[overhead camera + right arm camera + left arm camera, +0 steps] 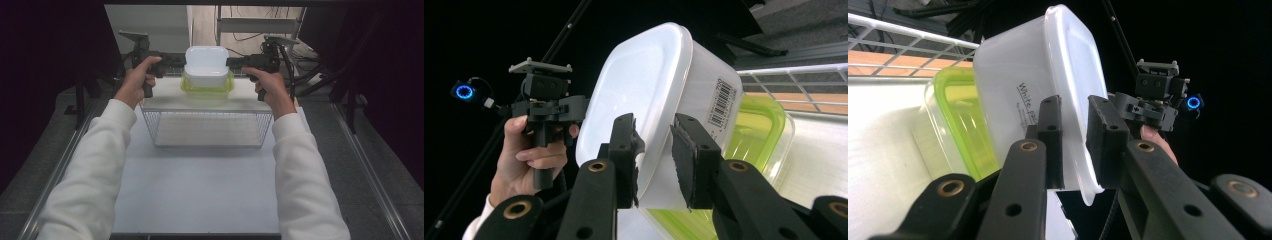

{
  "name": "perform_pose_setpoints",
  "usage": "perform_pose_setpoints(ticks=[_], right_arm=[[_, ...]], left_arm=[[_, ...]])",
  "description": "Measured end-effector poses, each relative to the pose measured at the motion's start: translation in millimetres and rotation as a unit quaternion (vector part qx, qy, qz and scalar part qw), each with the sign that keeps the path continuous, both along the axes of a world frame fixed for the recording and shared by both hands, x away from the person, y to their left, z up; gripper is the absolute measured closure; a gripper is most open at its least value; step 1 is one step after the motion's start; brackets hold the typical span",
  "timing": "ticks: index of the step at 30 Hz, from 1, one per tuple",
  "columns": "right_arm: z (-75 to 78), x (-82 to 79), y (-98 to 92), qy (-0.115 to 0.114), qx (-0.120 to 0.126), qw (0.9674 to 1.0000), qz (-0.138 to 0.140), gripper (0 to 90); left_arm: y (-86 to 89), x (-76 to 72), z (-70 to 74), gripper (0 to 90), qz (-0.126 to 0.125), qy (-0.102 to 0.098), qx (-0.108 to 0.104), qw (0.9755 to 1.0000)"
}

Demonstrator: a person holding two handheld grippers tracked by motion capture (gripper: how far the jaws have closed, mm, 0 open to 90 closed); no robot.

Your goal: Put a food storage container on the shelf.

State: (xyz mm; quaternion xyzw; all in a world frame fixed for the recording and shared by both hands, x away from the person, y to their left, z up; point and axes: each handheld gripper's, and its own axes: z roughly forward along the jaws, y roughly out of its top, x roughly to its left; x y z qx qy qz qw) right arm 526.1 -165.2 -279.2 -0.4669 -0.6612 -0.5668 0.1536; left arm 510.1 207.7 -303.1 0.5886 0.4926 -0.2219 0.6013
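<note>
A white lidded container rests on a clear container with a yellow-green lid, at the far side of a wire basket. My left gripper reaches it from the left and my right gripper from the right. In the left gripper view the white container has its lid rim between my left gripper's jaws, which stand slightly apart. In the right gripper view the rim of the white container runs between my right gripper's jaws with a gap showing. The green-lidded container lies beneath.
The basket stands on a white tabletop with metal rails along both sides. A wire rail runs behind the containers. Cables and a frame lie beyond the table. Dark curtains close in left and right.
</note>
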Motion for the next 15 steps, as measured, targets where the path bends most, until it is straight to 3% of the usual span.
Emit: perform_pose_setpoints(ticks=[6,15], right_arm=[[-3.4,3.1,-1.0,0.015,0.004,0.9999,-0.004,68.2],[-3.2,3.7,-2.1,0.013,0.007,0.9998,-0.015,68.7]], left_arm=[[-2.4,2.7,-3.0,75.2,0.007,0.001,0.001,1.0000],[-4.1,3.0,-3.2,75.1,0.012,-0.003,0.001,0.9999]])
